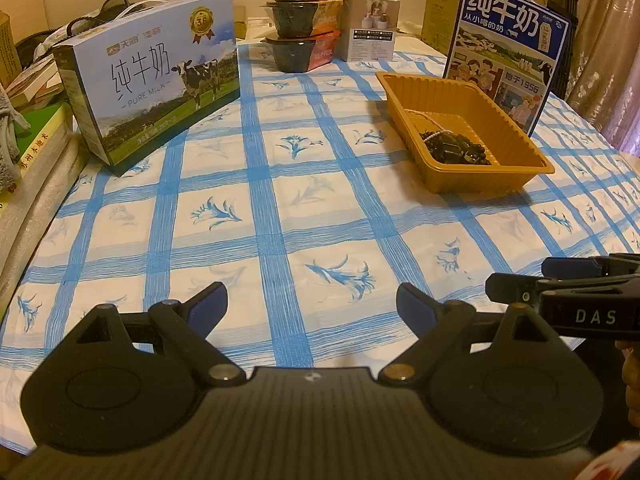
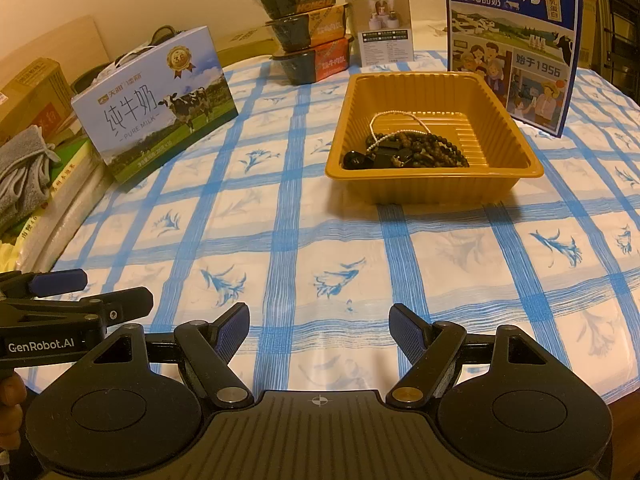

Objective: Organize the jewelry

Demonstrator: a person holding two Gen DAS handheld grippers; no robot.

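An orange plastic tray (image 2: 432,188) stands on the blue-checked tablecloth and holds a heap of dark bead bracelets (image 2: 416,152) and a thin pearl necklace (image 2: 396,114). The tray (image 1: 480,178) and beads (image 1: 456,150) also show at the right in the left wrist view. My left gripper (image 1: 312,312) is open and empty, low over the cloth near the front edge. My right gripper (image 2: 320,332) is open and empty, well short of the tray. Each gripper shows side-on in the other's view: the right one (image 1: 520,284), the left one (image 2: 116,292).
A pale blue milk carton (image 2: 156,104) stands at the left, a dark blue milk box (image 2: 512,40) behind the tray. Three stacked black food bowls (image 2: 308,28) and a small white box (image 2: 380,28) stand at the back. Books and a grey cloth (image 2: 24,168) lie beyond the left edge.
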